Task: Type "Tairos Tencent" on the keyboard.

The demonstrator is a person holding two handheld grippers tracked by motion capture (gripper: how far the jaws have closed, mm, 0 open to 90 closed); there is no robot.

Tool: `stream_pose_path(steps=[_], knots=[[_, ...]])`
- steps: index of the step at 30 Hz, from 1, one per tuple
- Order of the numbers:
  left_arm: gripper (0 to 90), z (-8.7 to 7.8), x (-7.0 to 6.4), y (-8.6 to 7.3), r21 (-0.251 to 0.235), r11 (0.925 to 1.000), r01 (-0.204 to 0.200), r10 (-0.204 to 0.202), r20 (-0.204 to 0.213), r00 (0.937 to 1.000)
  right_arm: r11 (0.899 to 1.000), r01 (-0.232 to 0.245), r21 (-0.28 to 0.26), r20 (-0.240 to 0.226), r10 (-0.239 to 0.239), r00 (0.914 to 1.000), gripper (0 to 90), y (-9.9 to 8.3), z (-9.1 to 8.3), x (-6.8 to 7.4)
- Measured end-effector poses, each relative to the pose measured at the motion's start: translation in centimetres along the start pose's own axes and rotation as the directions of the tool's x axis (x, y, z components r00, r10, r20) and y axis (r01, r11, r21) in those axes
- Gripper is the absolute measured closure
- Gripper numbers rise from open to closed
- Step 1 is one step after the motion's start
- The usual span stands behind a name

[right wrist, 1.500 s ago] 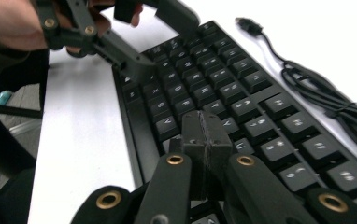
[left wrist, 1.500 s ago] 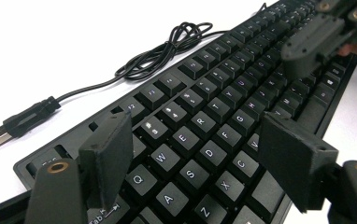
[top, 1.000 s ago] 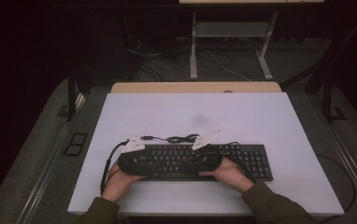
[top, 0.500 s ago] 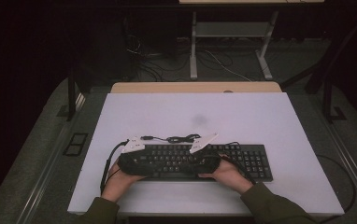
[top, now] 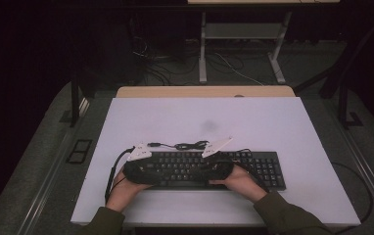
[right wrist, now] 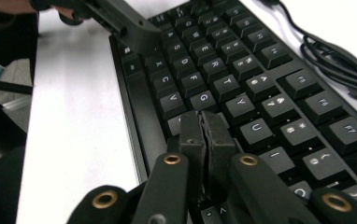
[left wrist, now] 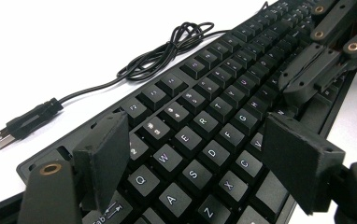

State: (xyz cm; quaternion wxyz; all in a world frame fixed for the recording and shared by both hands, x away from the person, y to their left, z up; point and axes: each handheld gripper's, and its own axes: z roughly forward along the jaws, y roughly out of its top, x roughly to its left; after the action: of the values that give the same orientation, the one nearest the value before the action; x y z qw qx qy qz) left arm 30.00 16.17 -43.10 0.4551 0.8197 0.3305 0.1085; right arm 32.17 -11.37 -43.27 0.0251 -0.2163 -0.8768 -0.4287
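Resting on the white table (top: 283,122) amid dark room: keyboard (top: 268,169), left gripper (left wrist: 200,154) fingers wide, right gripper (right wrist: 206,140) fingers pressed together.

Dim lab: white table (top: 283,127), floor cables (top: 175,58)

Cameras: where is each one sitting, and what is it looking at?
High view: above the near table edge, looking down at the flat black plastic keyboard; both forearms show.
Left gripper view: rides the left claw, open jaws over the W, S, D keys.
Right gripper view: rides the right claw, jaws shut by the H key.
Both claw views share the keyboard and its coiled black cable.
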Motion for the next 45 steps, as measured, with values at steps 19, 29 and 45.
stream_pose_path(steps=[19,29,45], knots=[[25.8,0.1,-0.4,0.2,-0.003,1.0000,-0.007,0.007,0.014,0.9999,0.995,-0.058,-0.079,0.022,0.060,0.9980,54.0,-0.2,-1.8,-1.3],[30.9,0.2,-0.8,0.3,0.008,1.0000,-0.004,0.004,0.033,0.9994,0.993,-0.071,-0.095,0.073,0.079,0.9942,37.7,-0.6,-2.4,-2.0],[54.6,1.1,-2.0,0.4,0.042,0.9989,-0.023,0.019,0.090,0.9957,0.990,-0.088,-0.106,0.135,0.102,0.9855,30.5,-0.9,-2.9,-2.8]])
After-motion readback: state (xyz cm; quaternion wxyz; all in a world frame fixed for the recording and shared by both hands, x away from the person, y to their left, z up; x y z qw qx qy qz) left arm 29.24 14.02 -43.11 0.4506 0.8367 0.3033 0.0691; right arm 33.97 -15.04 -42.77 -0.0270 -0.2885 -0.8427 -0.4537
